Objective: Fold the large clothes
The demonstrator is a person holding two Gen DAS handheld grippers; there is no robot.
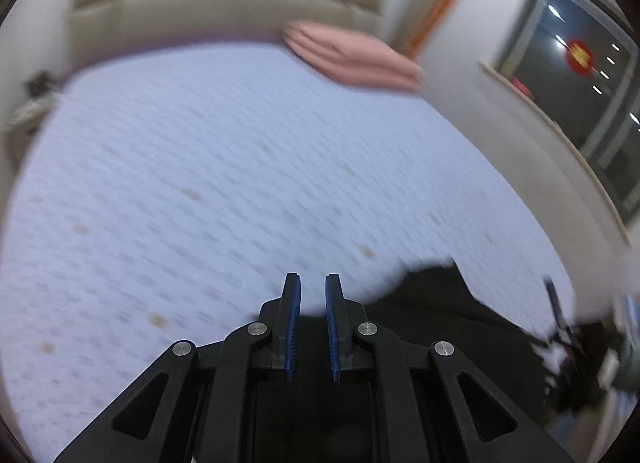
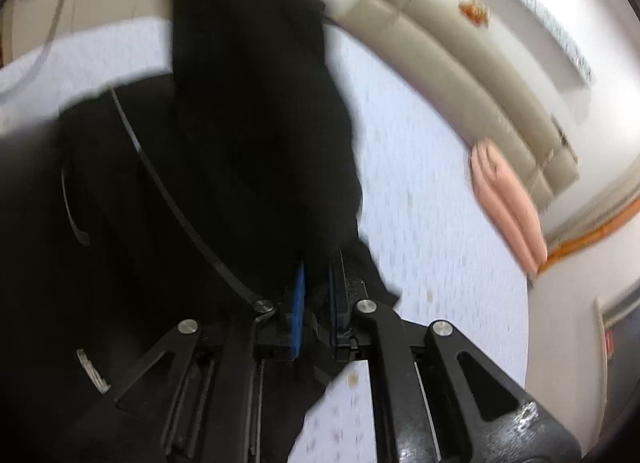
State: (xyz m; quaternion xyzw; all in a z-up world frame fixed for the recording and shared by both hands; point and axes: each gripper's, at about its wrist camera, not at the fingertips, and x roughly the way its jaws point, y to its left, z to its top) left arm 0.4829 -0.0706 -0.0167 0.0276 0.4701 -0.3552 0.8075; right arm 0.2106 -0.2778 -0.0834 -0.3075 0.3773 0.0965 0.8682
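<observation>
I see the black garment (image 2: 256, 111) bunched and draped, a thick dark fold of it rising away from me while the rest spreads over the pale patterned bed (image 2: 432, 167). A thin strap crosses it. In my left view it lies at the bed's near edge.

Pale patterned bed (image 1: 240, 167) against a beige padded headboard (image 1: 224, 3), white walls, dark window (image 1: 580, 75) at right

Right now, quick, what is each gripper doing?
Left gripper: shut, nothing between its pads.
Right gripper: shut on the black garment, lifted above the mattress.
</observation>
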